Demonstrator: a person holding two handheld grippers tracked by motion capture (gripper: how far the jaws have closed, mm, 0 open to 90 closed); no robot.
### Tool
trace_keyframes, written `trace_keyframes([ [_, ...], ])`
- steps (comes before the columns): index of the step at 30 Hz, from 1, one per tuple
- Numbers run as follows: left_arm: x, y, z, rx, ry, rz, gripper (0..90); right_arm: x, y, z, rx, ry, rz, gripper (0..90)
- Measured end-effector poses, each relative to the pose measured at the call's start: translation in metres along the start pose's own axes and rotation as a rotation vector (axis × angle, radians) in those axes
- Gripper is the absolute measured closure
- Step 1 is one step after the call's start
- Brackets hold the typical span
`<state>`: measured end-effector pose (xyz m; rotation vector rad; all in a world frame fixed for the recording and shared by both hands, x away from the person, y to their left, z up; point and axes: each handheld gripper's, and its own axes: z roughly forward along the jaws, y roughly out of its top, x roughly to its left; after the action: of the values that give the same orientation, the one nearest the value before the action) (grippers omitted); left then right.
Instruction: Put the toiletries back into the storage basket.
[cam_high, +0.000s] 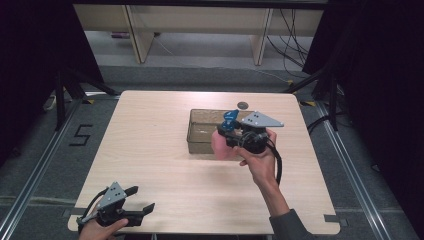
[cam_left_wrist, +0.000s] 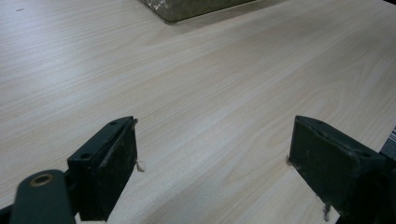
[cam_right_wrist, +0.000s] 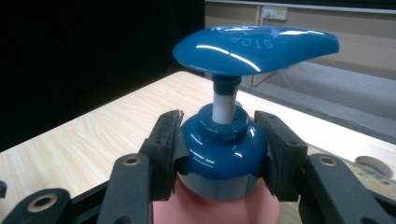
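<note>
Now | right hand-held gripper (cam_right_wrist: 223, 154): clamped on pump bottle (cam_right_wrist: 223, 163) collar | left hand-held gripper (cam_left_wrist: 212, 163): wide open, holding nothing

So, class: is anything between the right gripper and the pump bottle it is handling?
No. The right gripper is already shut on the pump bottle, one pad on each side of its blue collar. The left gripper rests open on the table, well away.

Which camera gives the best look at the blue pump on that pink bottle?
The right gripper view: the blue pump looms close, clamped at its collar. The high view shows it small above the tray.
</note>
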<state>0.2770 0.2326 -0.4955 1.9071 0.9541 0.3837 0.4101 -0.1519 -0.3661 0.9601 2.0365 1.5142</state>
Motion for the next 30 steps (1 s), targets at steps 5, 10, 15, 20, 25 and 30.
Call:
trace_keyframes([
  [5, 0.000, 0.000, 0.000, 0.001, -0.001, 0.003, 14.7, -0.011, 0.003, -0.004, -0.018, -0.034, -0.012, 53.4],
  [10, 0.000, 0.000, 0.001, -0.004, -0.004, -0.001, 14.7, -0.021, 0.005, -0.008, -0.017, -0.068, -0.014, 53.4],
  [15, 0.001, 0.000, 0.001, -0.011, -0.004, -0.007, 14.7, -0.033, 0.006, -0.010, -0.012, -0.103, -0.005, 53.4],
  [20, 0.001, 0.000, 0.002, -0.011, -0.011, -0.010, 14.7, -0.047, 0.004, -0.004, -0.001, -0.130, 0.021, 53.4],
  [25, 0.001, 0.000, 0.001, -0.003, -0.011, -0.002, 14.7, -0.056, 0.003, -0.002, -0.004, -0.159, 0.002, 53.4],
  [30, 0.002, 0.000, 0.001, -0.003, -0.012, 0.000, 14.7, -0.063, 0.004, 0.001, -0.004, -0.163, 0.021, 53.4],
])
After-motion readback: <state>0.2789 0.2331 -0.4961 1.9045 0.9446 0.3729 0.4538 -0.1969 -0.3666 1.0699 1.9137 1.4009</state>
